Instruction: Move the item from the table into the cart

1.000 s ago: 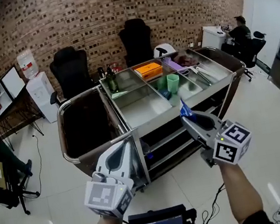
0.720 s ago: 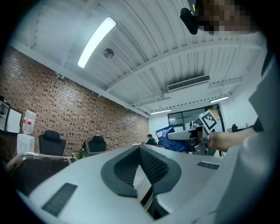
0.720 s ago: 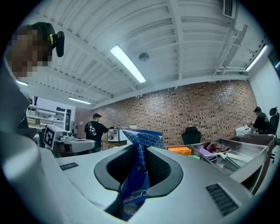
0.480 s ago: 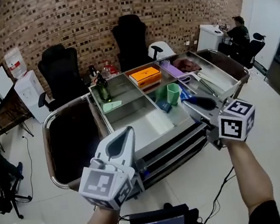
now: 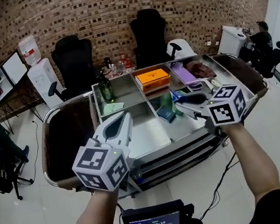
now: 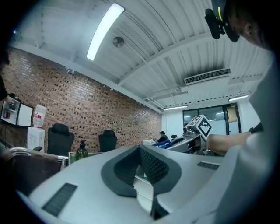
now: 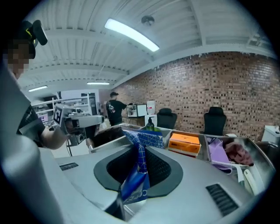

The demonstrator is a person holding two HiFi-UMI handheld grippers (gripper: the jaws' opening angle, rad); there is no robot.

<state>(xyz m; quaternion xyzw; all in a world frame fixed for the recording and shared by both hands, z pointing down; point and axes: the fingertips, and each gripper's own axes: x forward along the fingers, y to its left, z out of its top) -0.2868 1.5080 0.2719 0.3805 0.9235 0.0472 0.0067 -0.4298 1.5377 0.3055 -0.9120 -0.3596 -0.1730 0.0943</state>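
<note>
My right gripper [image 5: 179, 104] [image 7: 139, 148] is shut on a blue patterned packet [image 7: 140, 173] that stands up between its pads. In the head view a bit of the packet [image 5: 175, 96] shows at the jaw tips. It hangs over the right middle of the steel cart [image 5: 152, 153], above its open compartments. My left gripper [image 5: 124, 119] [image 6: 139, 149] floats over the cart's front left part with its jaws together and nothing between them.
The cart's compartments hold an orange box [image 5: 154, 78], a green bottle [image 5: 106, 90], a purple pack [image 5: 182, 72], a dark red cloth [image 5: 200, 68] and a teal box [image 5: 166, 114]. A black bin bag [image 5: 70, 139] hangs at its left end. Office chairs [image 5: 149, 33] stand behind.
I have come closer to the cart. My right gripper has carried the blue packet in over the compartments, and my left gripper has risen over the cart's front left part.
</note>
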